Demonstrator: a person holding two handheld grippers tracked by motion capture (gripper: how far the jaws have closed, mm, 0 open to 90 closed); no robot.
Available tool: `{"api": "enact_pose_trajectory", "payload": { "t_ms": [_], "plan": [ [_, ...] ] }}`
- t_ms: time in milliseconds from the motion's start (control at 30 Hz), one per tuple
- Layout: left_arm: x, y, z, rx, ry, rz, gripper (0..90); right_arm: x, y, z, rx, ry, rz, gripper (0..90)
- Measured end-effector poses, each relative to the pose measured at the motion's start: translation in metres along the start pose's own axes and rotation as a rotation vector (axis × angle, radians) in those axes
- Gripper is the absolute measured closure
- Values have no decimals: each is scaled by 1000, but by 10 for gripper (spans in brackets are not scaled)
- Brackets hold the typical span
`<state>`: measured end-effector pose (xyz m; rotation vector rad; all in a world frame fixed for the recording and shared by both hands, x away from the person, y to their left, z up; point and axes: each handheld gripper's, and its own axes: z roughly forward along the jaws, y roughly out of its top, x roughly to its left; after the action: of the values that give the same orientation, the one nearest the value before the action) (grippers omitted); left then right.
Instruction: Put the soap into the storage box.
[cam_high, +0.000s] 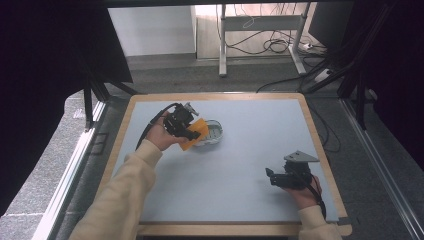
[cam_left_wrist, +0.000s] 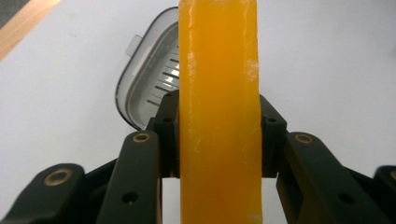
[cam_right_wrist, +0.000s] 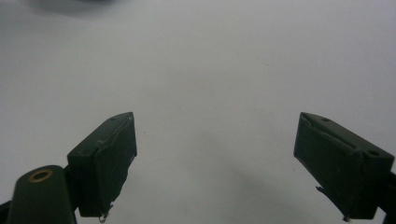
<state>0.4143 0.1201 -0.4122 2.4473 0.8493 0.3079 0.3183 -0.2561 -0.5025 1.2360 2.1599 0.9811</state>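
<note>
High view showing left gripper (cam_high: 192, 131) clamping an orange bar (cam_high: 196, 134) over a clear dish (cam_high: 214, 133), right gripper (cam_high: 272, 176) resting spread apart on the table (cam_high: 240, 165).

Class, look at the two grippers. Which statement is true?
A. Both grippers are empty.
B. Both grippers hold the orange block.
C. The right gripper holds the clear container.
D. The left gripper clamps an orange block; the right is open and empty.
D: the left gripper has its jaws shut on the orange block, while the right gripper has its jaws spread over bare table.

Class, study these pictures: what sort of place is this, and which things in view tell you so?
Probably a lab or workshop set up for recording. A wood-edged table stands inside a dark frame, loose cables lie on the floor behind, and a person works with a left gripper and right gripper.
</note>
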Motion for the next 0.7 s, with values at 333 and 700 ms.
{"api": "enact_pose_trajectory", "payload": {
  "t_ms": [333, 700],
  "plan": [
    [11, 8, 7, 4, -14, 24, 620, -1, -1, 1, 5, -5, 2, 135],
    [19, 18, 16, 6, -31, 79, 620, -3, -1, 0, 5, -8, 5, 135]
  ]
}}
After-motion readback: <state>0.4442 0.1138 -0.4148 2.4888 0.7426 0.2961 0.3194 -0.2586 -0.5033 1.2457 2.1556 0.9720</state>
